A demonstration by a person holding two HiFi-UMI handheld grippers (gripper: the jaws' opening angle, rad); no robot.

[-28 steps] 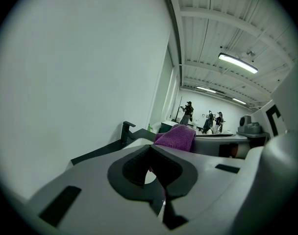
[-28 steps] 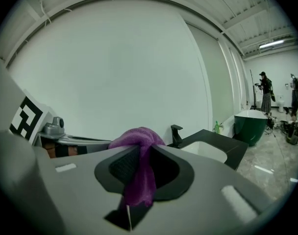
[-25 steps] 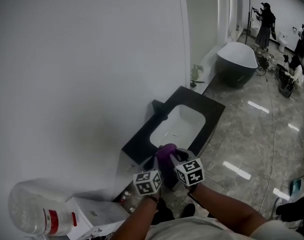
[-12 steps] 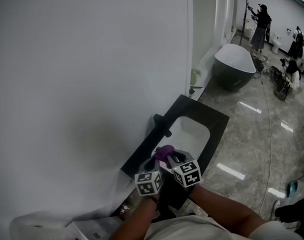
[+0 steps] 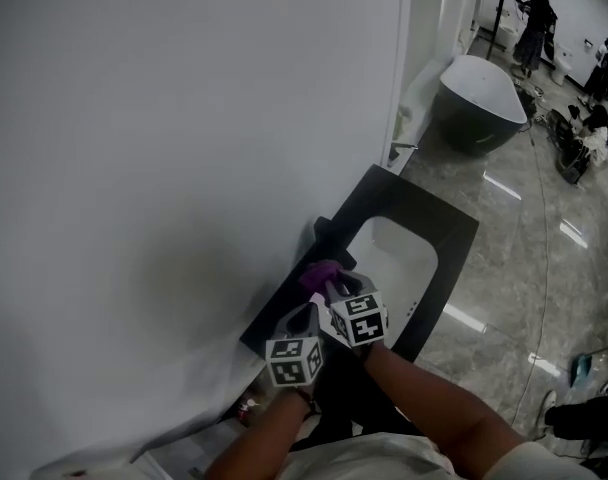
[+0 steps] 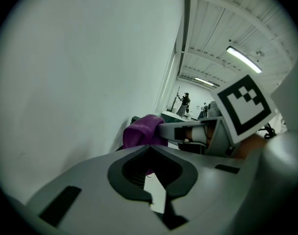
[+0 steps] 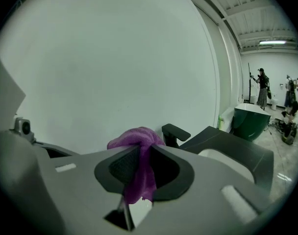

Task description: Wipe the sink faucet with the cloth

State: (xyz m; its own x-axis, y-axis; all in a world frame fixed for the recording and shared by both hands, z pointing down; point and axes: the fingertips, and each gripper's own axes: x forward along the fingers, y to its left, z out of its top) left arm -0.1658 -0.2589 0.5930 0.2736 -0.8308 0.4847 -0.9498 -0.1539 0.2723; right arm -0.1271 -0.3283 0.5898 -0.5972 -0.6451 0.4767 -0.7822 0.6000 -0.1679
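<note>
Right gripper (image 7: pixel 142 150) fingers pinch the purple cloth (image 7: pixel 134 137) near the black faucet (image 7: pixel 175 131); left gripper (image 6: pixel 150 147) fingers pressed together, empty.

There's a small purple cloth (image 7: pixel 135 137), soft and crumpled, bunched into a knot above the tips of the right gripper (image 7: pixel 141 151). The jaws are pinched tight on it, and a loose tail hangs down between them. Seen from above, it's a purple lump (image 5: pixel 321 273) over the back edge of the dark counter (image 5: pixel 439 223), close to the wall. The faucet (image 7: pixel 175 131) is matte black and angular, with a flat spout. It stands at that same back edge (image 5: pixel 327 234), right against the wall, reaching out over the white sink (image 5: pixel 399 253). The cloth sits just beside it, though I can't tell whether the two touch.
</note>
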